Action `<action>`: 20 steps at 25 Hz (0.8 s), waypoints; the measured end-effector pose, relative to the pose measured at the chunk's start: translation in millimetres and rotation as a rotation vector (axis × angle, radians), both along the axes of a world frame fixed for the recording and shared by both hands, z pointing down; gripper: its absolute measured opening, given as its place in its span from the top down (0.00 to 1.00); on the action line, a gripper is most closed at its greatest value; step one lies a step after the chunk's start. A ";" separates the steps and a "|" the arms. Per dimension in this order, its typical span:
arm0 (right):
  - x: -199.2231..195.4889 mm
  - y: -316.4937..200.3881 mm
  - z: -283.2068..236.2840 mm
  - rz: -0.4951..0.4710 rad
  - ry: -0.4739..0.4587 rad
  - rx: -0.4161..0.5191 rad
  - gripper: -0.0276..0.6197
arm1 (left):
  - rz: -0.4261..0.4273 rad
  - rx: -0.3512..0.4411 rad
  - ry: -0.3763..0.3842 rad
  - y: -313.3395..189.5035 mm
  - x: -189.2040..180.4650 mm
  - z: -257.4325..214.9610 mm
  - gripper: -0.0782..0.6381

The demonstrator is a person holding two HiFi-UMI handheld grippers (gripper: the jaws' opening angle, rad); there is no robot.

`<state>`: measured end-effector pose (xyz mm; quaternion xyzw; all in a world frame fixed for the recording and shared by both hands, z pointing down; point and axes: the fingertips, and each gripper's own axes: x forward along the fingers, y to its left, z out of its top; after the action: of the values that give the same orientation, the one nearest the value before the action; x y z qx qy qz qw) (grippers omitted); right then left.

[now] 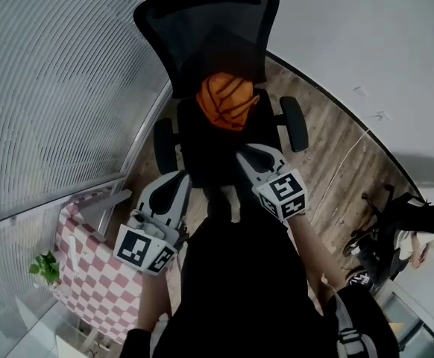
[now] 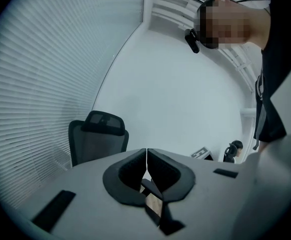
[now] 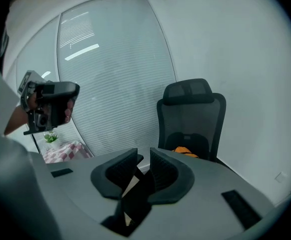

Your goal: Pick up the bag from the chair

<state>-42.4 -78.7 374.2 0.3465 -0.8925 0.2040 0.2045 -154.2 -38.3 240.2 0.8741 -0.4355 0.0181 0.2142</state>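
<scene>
An orange bag (image 1: 226, 101) with black lines, like a basketball, lies on the seat of a black mesh office chair (image 1: 209, 28). In the right gripper view only the bag's top (image 3: 185, 150) shows, above the gripper's body and in front of the chair back (image 3: 193, 116). My right gripper (image 1: 248, 152) (image 3: 144, 161) hovers just short of the seat, pointing at the bag, its jaws a little apart with nothing between them. My left gripper (image 1: 178, 177) (image 2: 146, 159) hangs lower left, by the chair's armrest (image 1: 162, 144), its pads touching and empty. In the left gripper view the chair (image 2: 98, 141) shows but the bag is hidden.
Window blinds (image 1: 60, 88) run along the left. A pink checkered cloth (image 1: 98, 282) and a small plant (image 1: 45, 267) lie at lower left. Wooden floor (image 1: 336, 162) with a thin cable spreads right of the chair. Dark equipment (image 1: 385, 230) stands at the right edge.
</scene>
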 end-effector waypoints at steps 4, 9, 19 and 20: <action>-1.0 -37.9 30.1 -0.029 0.035 -0.011 0.78 | -0.056 -0.033 -0.015 -17.9 5.2 7.6 0.84; -13.8 -73.3 70.7 -0.106 0.080 -0.020 0.72 | -0.151 -0.085 -0.037 -30.8 6.7 21.7 0.84; -44.3 -113.3 182.3 -0.265 0.262 -0.036 0.69 | -0.287 -0.166 -0.035 -43.0 8.9 55.9 0.84; -47.5 -115.6 192.3 -0.277 0.283 -0.033 0.69 | -0.292 -0.175 -0.033 -44.2 9.3 59.3 0.84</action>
<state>-89.9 -194.3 566.6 0.2423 -0.8906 0.1377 0.3595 -144.9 -82.5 299.5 0.7792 -0.5580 0.0389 0.2827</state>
